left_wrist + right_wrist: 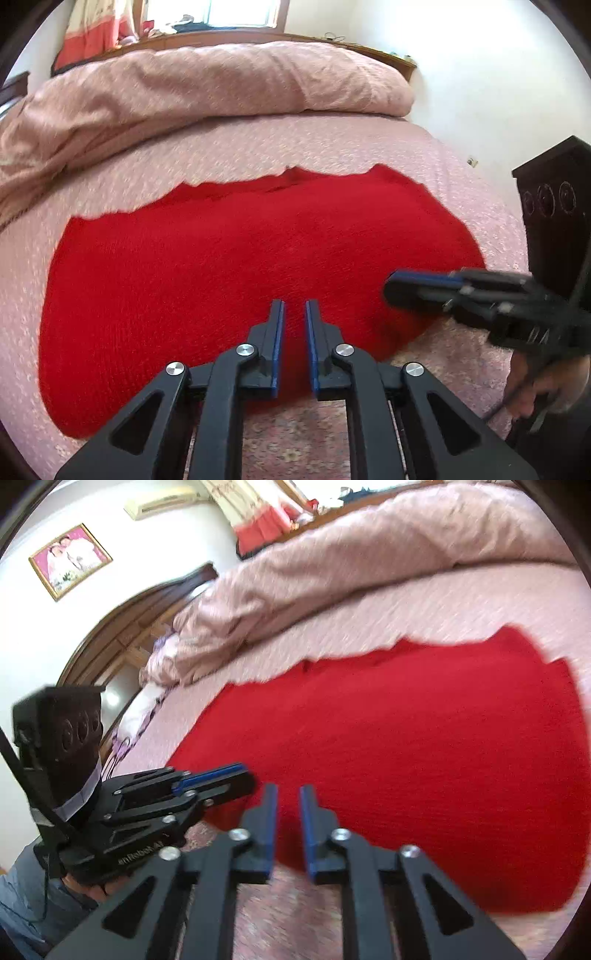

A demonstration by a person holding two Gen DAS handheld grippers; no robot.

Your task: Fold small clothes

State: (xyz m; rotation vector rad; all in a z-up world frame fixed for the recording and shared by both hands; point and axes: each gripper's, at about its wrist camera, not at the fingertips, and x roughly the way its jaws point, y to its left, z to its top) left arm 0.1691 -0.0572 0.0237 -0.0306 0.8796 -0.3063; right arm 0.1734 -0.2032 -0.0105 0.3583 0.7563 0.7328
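A red knit garment [240,266] lies spread flat on the pink bedspread [295,147]; it also shows in the right wrist view [424,746]. My left gripper [294,304] hovers over the garment's near edge, jaws slightly apart and empty. My right gripper [288,788] hovers over the same near edge, jaws slightly apart and empty. The right gripper shows in the left wrist view [397,286] at the garment's right side. The left gripper shows in the right wrist view [243,775] at the garment's left corner.
A bunched pink duvet [221,85] lies along the far side of the bed. A wooden headboard [122,635] and a framed photo [70,559] are to the left. A window [240,14] and curtain [96,33] are beyond the bed.
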